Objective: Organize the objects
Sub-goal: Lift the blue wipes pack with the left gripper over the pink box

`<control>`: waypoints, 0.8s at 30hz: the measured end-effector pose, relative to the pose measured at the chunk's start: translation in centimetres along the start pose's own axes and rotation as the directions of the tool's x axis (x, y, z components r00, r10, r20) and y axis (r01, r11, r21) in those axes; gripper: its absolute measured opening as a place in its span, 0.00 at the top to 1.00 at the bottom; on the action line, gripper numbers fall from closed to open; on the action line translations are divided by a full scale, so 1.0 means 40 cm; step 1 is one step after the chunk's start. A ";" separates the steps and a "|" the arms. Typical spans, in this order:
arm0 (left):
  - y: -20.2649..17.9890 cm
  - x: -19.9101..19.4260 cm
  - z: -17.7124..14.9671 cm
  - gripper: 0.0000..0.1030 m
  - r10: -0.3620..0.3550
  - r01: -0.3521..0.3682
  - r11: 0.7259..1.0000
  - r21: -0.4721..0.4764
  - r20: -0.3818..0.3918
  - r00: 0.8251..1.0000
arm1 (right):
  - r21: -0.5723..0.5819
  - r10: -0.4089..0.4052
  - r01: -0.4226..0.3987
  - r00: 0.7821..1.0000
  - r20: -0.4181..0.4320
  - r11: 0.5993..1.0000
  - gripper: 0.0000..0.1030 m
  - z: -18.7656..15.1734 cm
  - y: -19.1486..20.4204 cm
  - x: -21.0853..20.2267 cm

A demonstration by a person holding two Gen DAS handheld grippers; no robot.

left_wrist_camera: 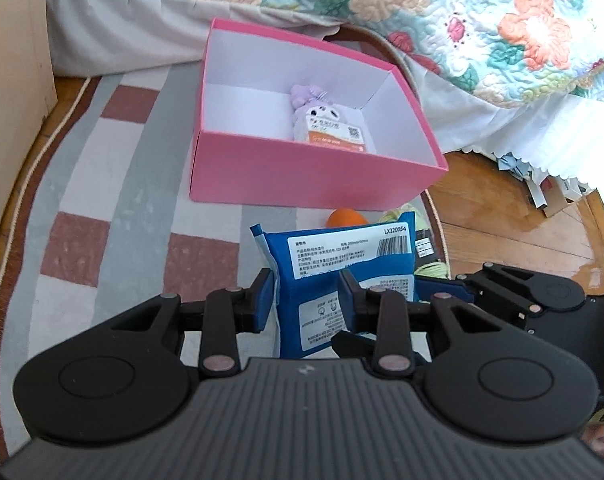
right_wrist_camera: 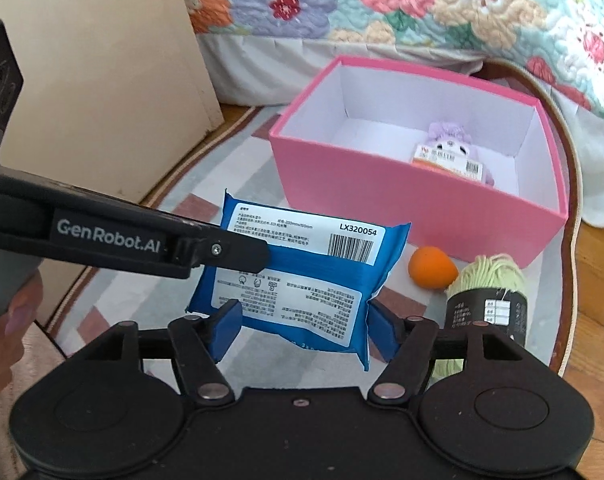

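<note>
**A:** Where's the wipes pack right now?

**B:** The blue wipes pack (right_wrist_camera: 302,276) hangs off the rug (left_wrist_camera: 113,184), upright, just short of the pink box (left_wrist_camera: 302,176). My left claw (left_wrist_camera: 308,294) is clamped on one side of it, pads squeezing the crinkly plastic. My right claw (right_wrist_camera: 306,330) sits at the bottom edge with its blue pads either side, spread wide and not pressing, as far as I can tell.

**A:** What else is down there?

**B:** The box is stiff card, white inside, with a fuzzy purple plush toy (right_wrist_camera: 450,148) lying in the far right corner. Between the pack and the box's near wall there's a smooth orange egg-shaped thing (right_wrist_camera: 432,268), and beside it a pale green yarn ball (right_wrist_camera: 490,280) with a black paper band. The rug's woven, checked grey, white and brick red.
</note>
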State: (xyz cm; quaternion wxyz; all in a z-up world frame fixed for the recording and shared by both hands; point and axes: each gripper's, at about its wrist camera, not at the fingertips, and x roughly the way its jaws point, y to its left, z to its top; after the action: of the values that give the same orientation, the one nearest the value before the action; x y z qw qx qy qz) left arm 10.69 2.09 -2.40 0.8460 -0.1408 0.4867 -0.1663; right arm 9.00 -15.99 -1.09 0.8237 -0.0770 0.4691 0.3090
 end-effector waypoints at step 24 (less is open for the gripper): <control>-0.112 -0.105 0.088 0.68 -0.060 0.057 0.997 0.043 0.086 0.994 | -0.135 -0.044 0.070 0.981 0.187 0.988 0.20 0.089 -0.030 -0.175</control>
State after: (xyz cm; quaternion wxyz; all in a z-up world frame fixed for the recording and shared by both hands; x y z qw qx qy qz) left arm 11.11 0.07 4.37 0.8639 -0.1450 0.4414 -0.1946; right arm 9.70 -18.54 6.39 0.8644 -0.1197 0.3659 0.3235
